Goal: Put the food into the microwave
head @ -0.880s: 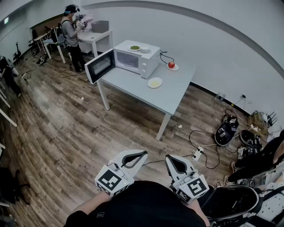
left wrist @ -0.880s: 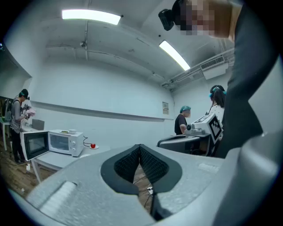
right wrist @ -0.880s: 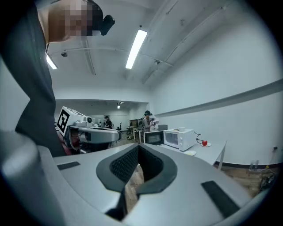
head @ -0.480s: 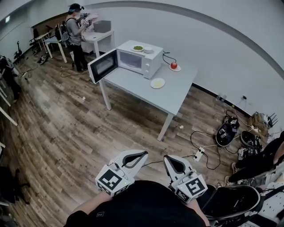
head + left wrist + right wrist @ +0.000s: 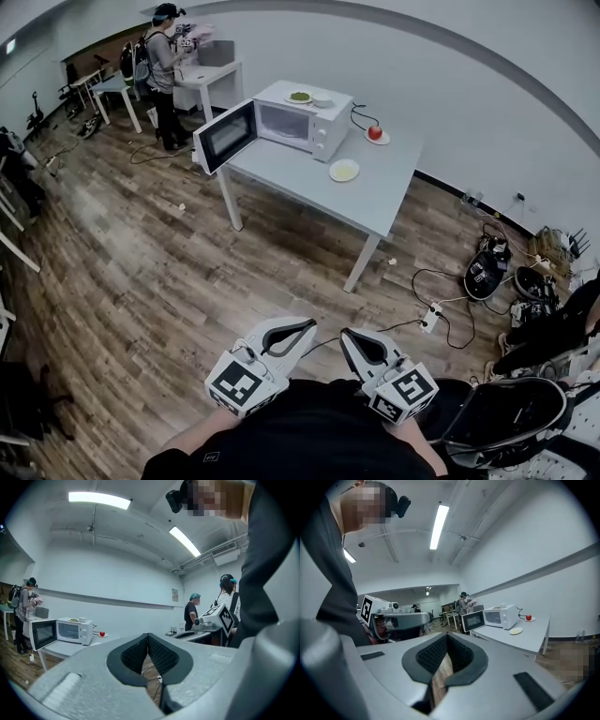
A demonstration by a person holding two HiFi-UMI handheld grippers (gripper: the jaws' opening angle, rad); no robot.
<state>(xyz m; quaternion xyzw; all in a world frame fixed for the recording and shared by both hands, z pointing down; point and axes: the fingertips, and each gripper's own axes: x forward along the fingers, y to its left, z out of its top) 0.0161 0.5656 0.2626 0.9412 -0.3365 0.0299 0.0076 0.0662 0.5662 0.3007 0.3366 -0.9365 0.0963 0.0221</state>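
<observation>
my grey left gripper [image 5: 305,325] and grey right gripper [image 5: 345,335] are both pinched fully closed on nothing, well short of the white microwave oven [image 5: 305,127]. on the white table [image 5: 375,202], a small plate of pale yellow food [image 5: 344,170] sits just in front of that microwave, whose door [image 5: 225,136] hangs open. a red round fruit on a saucer [image 5: 375,132] is beside it and a plate of green food [image 5: 300,97] lies on top.

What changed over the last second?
Only the head view drifted: the table and microwave sit slightly further right in frame. Nothing grasped or released. Left gripper and right gripper stay shut, empty, side by side; microwave door stays open.
</observation>
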